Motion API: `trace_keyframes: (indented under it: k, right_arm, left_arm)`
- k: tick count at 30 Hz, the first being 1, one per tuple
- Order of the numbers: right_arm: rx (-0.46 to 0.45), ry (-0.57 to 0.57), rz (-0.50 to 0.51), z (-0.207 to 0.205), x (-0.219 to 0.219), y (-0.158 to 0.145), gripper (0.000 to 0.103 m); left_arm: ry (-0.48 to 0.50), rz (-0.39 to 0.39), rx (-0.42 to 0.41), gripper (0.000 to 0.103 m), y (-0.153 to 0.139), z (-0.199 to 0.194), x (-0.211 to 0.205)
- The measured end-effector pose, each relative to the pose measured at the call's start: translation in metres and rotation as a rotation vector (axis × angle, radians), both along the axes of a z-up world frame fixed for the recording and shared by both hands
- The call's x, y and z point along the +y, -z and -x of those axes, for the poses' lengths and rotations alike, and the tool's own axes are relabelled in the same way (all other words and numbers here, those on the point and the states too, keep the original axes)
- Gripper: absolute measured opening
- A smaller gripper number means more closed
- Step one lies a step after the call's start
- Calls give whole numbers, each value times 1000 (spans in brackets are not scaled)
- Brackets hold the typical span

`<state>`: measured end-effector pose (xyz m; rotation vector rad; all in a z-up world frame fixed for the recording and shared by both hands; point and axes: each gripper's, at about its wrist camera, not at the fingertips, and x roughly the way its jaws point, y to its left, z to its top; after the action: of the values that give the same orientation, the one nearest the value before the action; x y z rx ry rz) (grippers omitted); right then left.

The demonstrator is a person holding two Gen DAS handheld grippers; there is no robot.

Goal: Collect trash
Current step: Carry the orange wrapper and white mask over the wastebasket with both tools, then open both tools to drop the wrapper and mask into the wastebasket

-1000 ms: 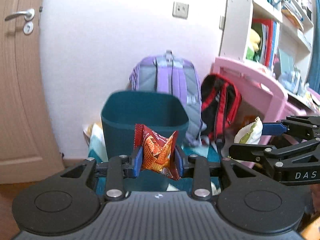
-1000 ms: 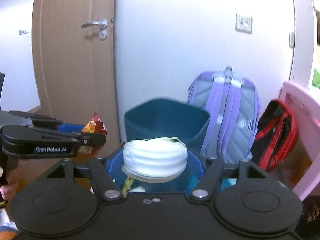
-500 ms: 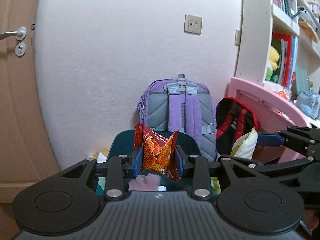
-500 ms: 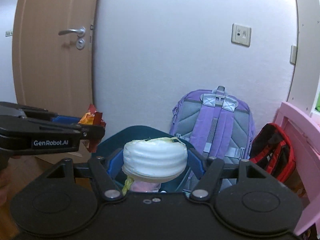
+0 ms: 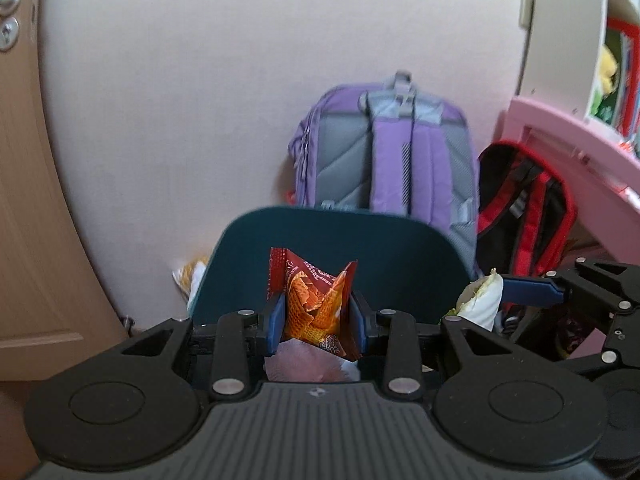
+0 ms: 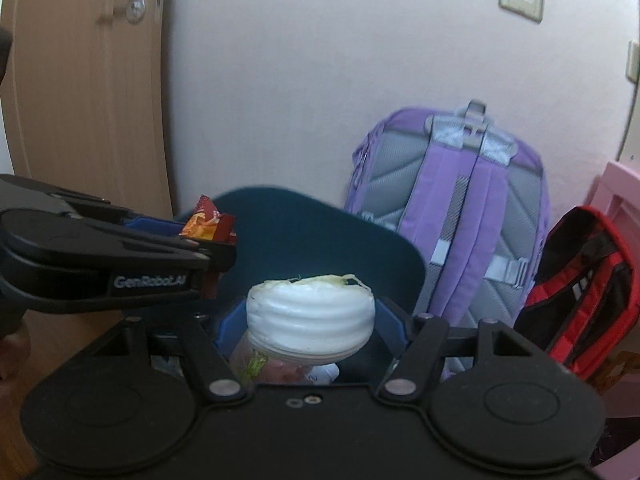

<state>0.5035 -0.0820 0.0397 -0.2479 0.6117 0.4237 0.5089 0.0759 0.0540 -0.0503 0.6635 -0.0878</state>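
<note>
My left gripper (image 5: 316,316) is shut on a red and orange snack wrapper (image 5: 316,300) and holds it above the open mouth of a dark teal trash bin (image 5: 340,236). My right gripper (image 6: 310,320) is shut on a crushed white ribbed paper cup (image 6: 310,316) with greenish scraps, also above the bin (image 6: 340,240). Pink and white trash (image 5: 304,366) lies inside the bin below the wrapper. The right gripper with the cup (image 5: 480,300) shows at the right of the left wrist view; the left gripper with the wrapper (image 6: 208,226) shows at the left of the right wrist view.
A purple backpack (image 5: 384,152) leans on the wall behind the bin, with a red and black backpack (image 5: 528,204) to its right. A pink desk (image 5: 572,136) and shelf stand at the right. A wooden door (image 6: 84,80) is at the left. Yellow litter (image 5: 192,276) lies left of the bin.
Both grippers have moved forward and over the bin, so I look down into its mouth. Both still hold their trash.
</note>
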Motion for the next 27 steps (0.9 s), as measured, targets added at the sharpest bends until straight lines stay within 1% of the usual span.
trace_keyframes:
  k: [4,9,13,15,20,22,23,24,26,27]
  right_arm:
    - [30,0,24,-12,6,16,68]
    - [56,-7,58,-20,11,29,68]
    - [66,3,60,-24,11,31,70]
    - [61,2,63,-24,12,30,69]
    - [59,5,58,-22,10,28,70]
    - [56,9,57,-19,8,25,71]
    - [54,9,58,-18,8,24,71]
    - [52,9,57,-16,7,22,72]
    - [46,10,54,-10,5,17,72]
    - [45,10,52,-7,4,15,72]
  left_arm:
    - [-7,-17,52,33,19,-16,1]
    - [4,-35,90,33,34,-27,-1]
    - [9,-40,114,34,41,-34,-3]
    - [5,-45,117,34,43,-35,-3]
    - [-3,-29,123,35,45,-40,-4]
    - [-11,-22,123,40,43,-37,-2]
    - [-17,-18,121,48,42,-35,-2]
    - [-24,-17,116,58,41,-34,-2]
    - [-20,-12,104,62,37,-30,-3]
    - [-19,-14,100,63,34,-27,-4]
